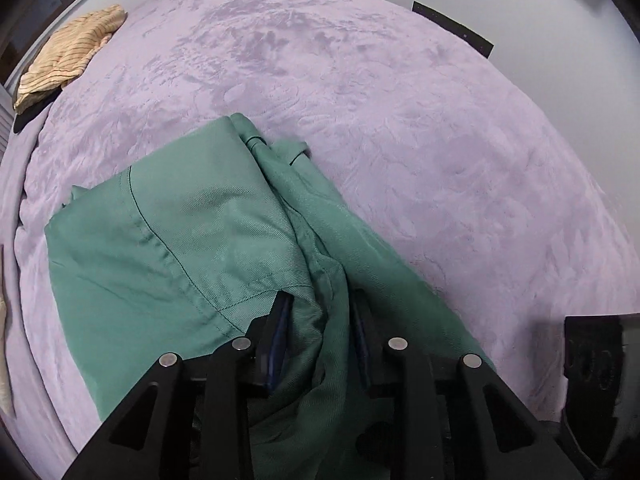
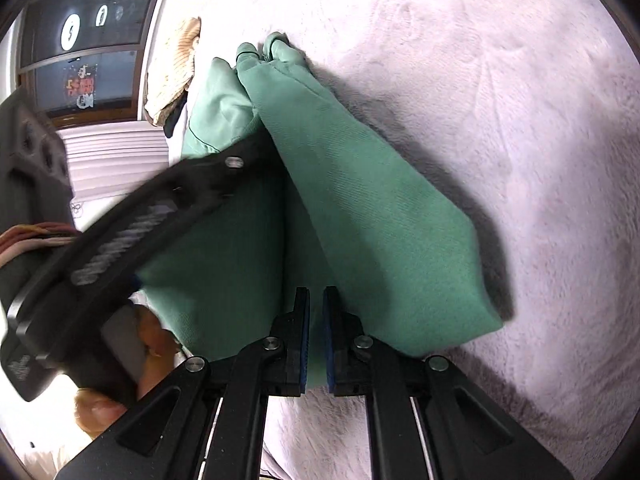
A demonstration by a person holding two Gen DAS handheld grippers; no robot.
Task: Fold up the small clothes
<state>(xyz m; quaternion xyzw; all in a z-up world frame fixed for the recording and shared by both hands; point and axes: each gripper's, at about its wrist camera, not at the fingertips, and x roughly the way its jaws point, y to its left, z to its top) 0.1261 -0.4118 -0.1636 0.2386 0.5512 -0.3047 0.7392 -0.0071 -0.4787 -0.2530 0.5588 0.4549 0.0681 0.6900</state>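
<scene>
Left wrist view, left gripper (image 1: 320, 304): jaws parted a little, a bunched ridge of the green garment (image 1: 192, 240) lying between them, pads not visibly pinching it, so I call it loose, not gripped
Right wrist view, right gripper (image 2: 315, 300): jaws nearly together, only a thin slit showing, and green cloth runs down into that slit, so it looks clamped on an edge of the garment
Person's hand (image 2: 120, 380): seen low at the left of the right wrist view, wrapped round the handle of the left gripper, which crosses over the cloth there
Green garment, position: out on the lilac blanket (image 1: 360, 80), close under both grippers, its far end reaching toward the middle of the bed
Green garment, shape: one half is laid over the other along its length, a long doubled panel with a rounded fold edge on the right side, a stitched hem and a belt loop showing near the far end
Done so far: the first lengthwise fold looks in place, though the layers are rumpled near the left gripper
Left to do: my read is smoothing that bunch, then folding the long piece across at least once more
Striped cream garment (image 1: 68, 52): heaped at the far left edge of the blanket, well apart, not neatly folded as far as I can tell
Overall progress: one piece partway through, at least one more waiting
</scene>
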